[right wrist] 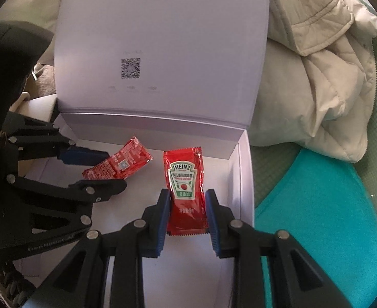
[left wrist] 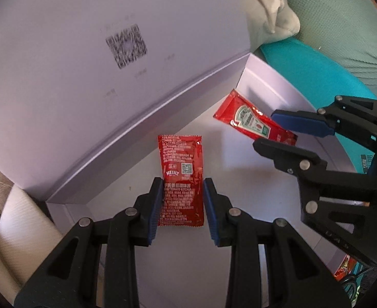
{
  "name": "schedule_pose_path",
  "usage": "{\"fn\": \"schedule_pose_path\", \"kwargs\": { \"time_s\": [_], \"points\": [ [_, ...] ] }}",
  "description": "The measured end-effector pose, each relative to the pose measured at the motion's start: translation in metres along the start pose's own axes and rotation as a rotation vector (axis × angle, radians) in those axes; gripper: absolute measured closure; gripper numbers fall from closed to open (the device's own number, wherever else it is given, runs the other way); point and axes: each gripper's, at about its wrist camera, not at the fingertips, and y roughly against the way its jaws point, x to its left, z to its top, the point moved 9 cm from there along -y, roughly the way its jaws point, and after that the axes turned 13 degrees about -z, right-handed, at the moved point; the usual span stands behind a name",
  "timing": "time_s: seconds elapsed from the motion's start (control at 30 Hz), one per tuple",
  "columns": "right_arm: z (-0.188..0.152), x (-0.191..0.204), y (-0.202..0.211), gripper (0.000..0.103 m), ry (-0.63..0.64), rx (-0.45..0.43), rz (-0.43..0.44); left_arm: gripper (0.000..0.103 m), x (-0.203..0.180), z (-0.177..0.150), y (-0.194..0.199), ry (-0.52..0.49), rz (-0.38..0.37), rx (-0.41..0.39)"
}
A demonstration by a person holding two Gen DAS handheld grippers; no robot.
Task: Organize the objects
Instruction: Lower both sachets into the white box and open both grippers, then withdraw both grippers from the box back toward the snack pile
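Two red Heinz ketchup packets are over an open pale lilac box [left wrist: 188, 261] [right wrist: 193, 277] with its lid [left wrist: 85, 64] [right wrist: 162, 51] standing up behind. My left gripper [left wrist: 182, 192] [right wrist: 106, 168] is shut on a packet [left wrist: 180, 179] [right wrist: 119, 165] that shows its text side. My right gripper [right wrist: 187, 205] [left wrist: 270, 128] is shut on the other packet [right wrist: 186, 192] [left wrist: 250, 120], label side up. Both packets hang just above the box floor, side by side. The right one is near the box's right wall.
A cream padded jacket [right wrist: 317, 77] [left wrist: 268, 7] lies behind and right of the box. A teal cushion [right wrist: 317, 218] [left wrist: 311, 71] and green fabric [left wrist: 342, 25] lie on the right. Another red packet [left wrist: 342, 269] peeks out at the lower right of the left wrist view.
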Motion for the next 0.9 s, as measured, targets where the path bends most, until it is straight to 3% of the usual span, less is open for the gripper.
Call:
{"fn": "schedule_pose_path", "kwargs": {
  "time_s": [0.37, 0.67, 0.77, 0.9],
  "points": [
    [-0.003, 0.003, -0.007, 0.074, 0.005, 0.040, -0.039, 0.072, -0.001, 0.001, -0.005, 0.025, -0.026, 0.023],
    [0.000, 0.000, 0.014, 0.063, -0.004, 0.031, -0.075, 0.071, 0.001, 0.006, 0.019, 0.049, 0.007, -0.015],
    [0.001, -0.006, 0.028, 0.057, -0.014, 0.017, -0.087, 0.066, -0.004, 0.009, 0.032, 0.036, 0.015, -0.044],
    [0.012, -0.010, 0.046, 0.052, -0.014, -0.005, -0.112, 0.050, -0.008, 0.010, 0.051, 0.034, 0.032, -0.092]
  ]
}}
